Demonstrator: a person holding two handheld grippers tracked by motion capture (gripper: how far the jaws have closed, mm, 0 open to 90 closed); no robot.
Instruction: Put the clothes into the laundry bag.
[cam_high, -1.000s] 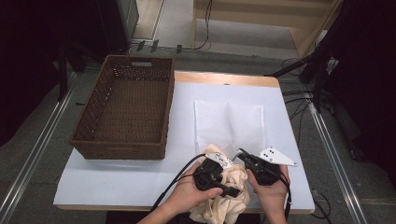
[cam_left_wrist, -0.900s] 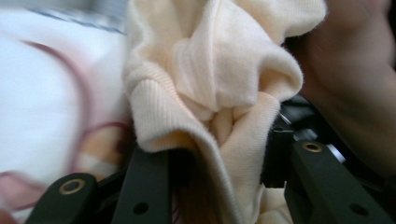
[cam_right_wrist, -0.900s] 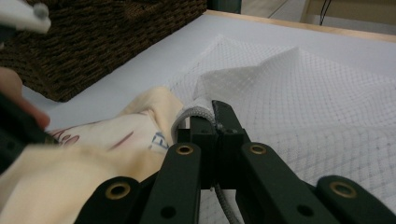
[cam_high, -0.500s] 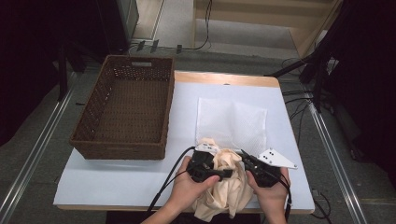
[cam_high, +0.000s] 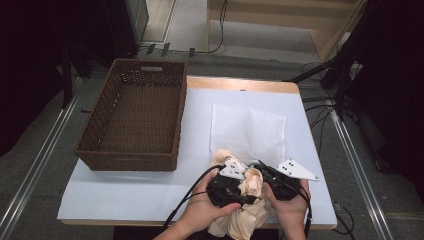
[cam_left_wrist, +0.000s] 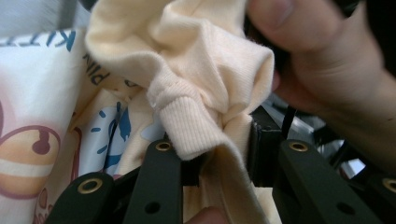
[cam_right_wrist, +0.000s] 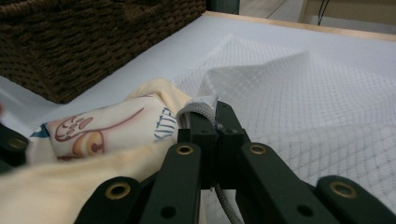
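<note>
Cream printed garment (cam_high: 245, 210), bunched at the counter's (cam_high: 125, 200) near edge, now sits higher and tighter between the hands than a second ago, so regrasping looks underway, folding not begun. Left gripper (cam_left_wrist: 219, 154) jaws have just been closing; ribbed cuff (cam_left_wrist: 194, 123) sits between them, apparently pinched. Right gripper (cam_right_wrist: 215, 123) is clamped shut on a grey-white edge of fabric (cam_right_wrist: 198, 106), over the white mesh cloth (cam_high: 248, 131). Wicker basket (cam_high: 132, 117) stands empty at left.
</note>
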